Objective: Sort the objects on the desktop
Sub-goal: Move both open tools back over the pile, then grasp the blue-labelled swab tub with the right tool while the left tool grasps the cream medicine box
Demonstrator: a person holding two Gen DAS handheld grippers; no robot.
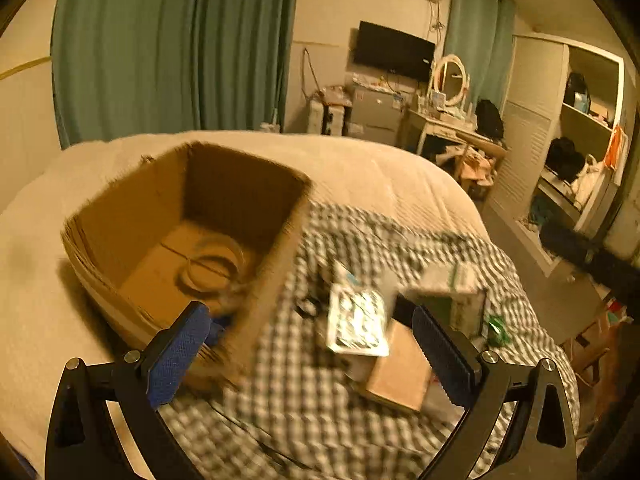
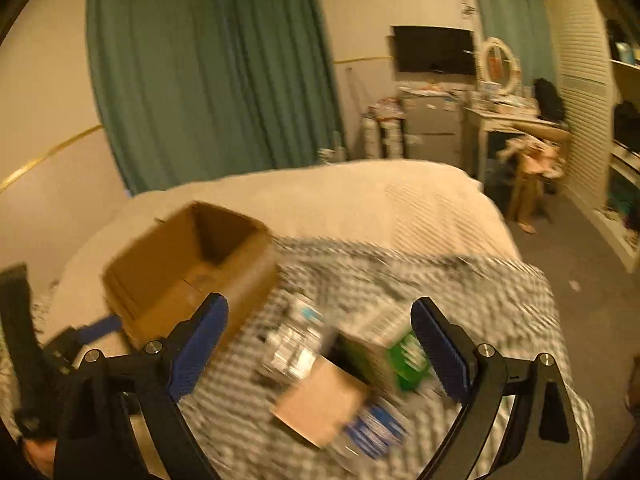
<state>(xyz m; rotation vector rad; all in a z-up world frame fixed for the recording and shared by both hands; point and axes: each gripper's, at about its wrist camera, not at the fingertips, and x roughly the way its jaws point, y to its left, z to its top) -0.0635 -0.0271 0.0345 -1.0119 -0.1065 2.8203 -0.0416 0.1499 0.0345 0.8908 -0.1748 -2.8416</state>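
Observation:
An open cardboard box (image 1: pixel 120 236) (image 2: pixel 160 288) stands on the bed, with a clear ring-shaped roll (image 1: pixel 212 264) on its floor. Beside it, on a checkered cloth (image 1: pixel 300 412) (image 2: pixel 480 292), lies a blurred pile: a white printed packet (image 1: pixel 356 320) (image 2: pixel 296 340), a flat brown box (image 1: pixel 400 372) (image 2: pixel 320 400), a green and white box (image 1: pixel 464 304) (image 2: pixel 404 356) and a blue packet (image 2: pixel 372 428). My left gripper (image 1: pixel 312 344) is open over the box's near corner and the pile. My right gripper (image 2: pixel 320 348) is open above the pile, holding nothing.
The bed's beige cover (image 1: pixel 380 168) (image 2: pixel 360 196) reaches back to green curtains (image 1: pixel 172 48). The left gripper's body (image 2: pixel 60 356) shows at the right view's left edge. Floor, a dressing table (image 1: pixel 444 124) and a wardrobe (image 1: pixel 560 128) lie to the right.

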